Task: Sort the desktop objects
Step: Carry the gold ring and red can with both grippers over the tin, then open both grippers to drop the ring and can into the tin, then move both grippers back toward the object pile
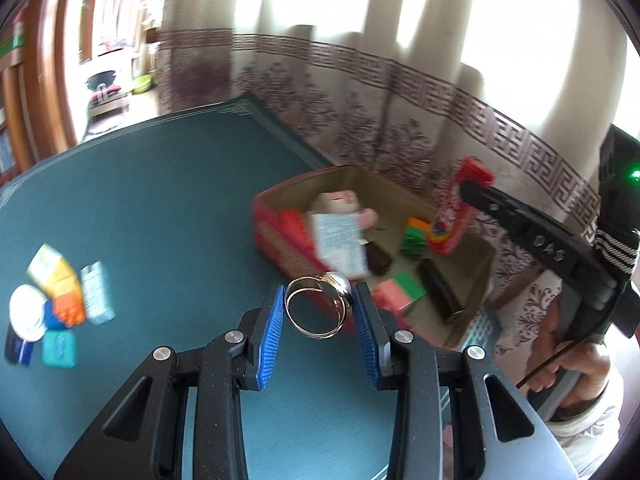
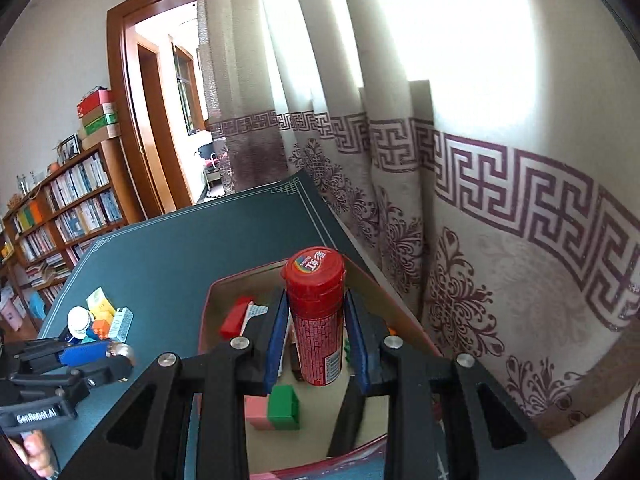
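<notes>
My left gripper (image 1: pixel 319 312) is shut on a gold coiled bracelet with a pearl bead (image 1: pixel 318 309), held above the teal mat just short of the red box (image 1: pixel 276 236). My right gripper (image 2: pixel 317 334) is shut on a red bottle (image 2: pixel 317 320) with a ribbed cap, upright over the red box's (image 2: pixel 206 320) inside. In the left wrist view the red bottle (image 1: pixel 454 210) and right gripper (image 1: pixel 472 192) hang over the box's far side. The right wrist view shows the left gripper (image 2: pixel 116 354) low at left. The box holds blocks, cards and dark items.
A cluster of small objects (image 1: pixel 60 300) lies on the teal mat (image 1: pixel 160 208) at left: a white disc, orange, yellow and blue blocks, cards. A patterned curtain (image 2: pixel 500 220) hangs close behind the box. A bookshelf (image 2: pixel 60 208) and a doorway stand beyond the table.
</notes>
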### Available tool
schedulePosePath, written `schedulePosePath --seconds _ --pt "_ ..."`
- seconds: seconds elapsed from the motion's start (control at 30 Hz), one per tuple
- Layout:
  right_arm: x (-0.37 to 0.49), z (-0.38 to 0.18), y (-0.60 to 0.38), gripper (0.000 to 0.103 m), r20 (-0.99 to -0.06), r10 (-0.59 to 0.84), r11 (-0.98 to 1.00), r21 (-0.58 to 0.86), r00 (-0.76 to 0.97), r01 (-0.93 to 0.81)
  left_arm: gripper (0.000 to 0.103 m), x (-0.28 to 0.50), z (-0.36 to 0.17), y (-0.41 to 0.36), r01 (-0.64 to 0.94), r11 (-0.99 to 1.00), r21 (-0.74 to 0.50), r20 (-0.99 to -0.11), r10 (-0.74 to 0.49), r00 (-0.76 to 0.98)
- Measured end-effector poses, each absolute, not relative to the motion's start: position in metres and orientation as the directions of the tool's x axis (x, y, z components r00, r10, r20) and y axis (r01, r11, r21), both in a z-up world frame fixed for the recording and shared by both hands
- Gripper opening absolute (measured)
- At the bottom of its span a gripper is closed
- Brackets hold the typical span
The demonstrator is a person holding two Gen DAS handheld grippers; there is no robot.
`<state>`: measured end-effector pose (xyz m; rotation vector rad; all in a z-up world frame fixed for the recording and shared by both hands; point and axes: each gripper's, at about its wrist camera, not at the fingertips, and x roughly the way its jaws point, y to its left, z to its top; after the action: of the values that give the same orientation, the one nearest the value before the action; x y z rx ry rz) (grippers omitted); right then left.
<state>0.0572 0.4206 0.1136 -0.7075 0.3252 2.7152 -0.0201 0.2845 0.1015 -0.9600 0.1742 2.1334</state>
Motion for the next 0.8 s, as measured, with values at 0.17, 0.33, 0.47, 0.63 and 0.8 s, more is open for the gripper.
schedulePosePath --seconds 0.17,0.33,0.47,0.63,0.8 --pt "0.055 0.111 0.430 0.032 -0.518 0.261 -0.915 0.136 -0.815 -0.379 0.038 -0.015 0.103 0.321 -0.750 -0.633 -0.190 -0.676 0.638 -0.368" --pt "0.054 0.106 0.441 0.044 -0.534 0.279 -0.894 0.159 -0.798 -0.419 0.050 -0.017 0.092 0.342 -0.765 -0.603 -0.229 -0.692 0.653 -0.308" --pt "0.057 0.105 0.446 0.062 -0.533 0.293 -0.883 0.166 -0.794 -0.438 0.064 -0.017 0.092 0.333 -0.742 -0.620 -0.253 -0.658 0.673 -0.338" --pt "0.059 0.106 0.442 0.063 -0.529 0.294 -0.885 0.163 -0.796 -0.436 0.065 -0.024 0.096 0.318 -0.710 -0.660 -0.244 -0.643 0.659 -0.391" --pt "0.059 0.106 0.438 0.071 -0.523 0.300 -0.886 0.157 -0.798 -0.436 0.065 -0.031 0.101 0.307 -0.680 -0.704 -0.203 -0.638 0.622 -0.454"
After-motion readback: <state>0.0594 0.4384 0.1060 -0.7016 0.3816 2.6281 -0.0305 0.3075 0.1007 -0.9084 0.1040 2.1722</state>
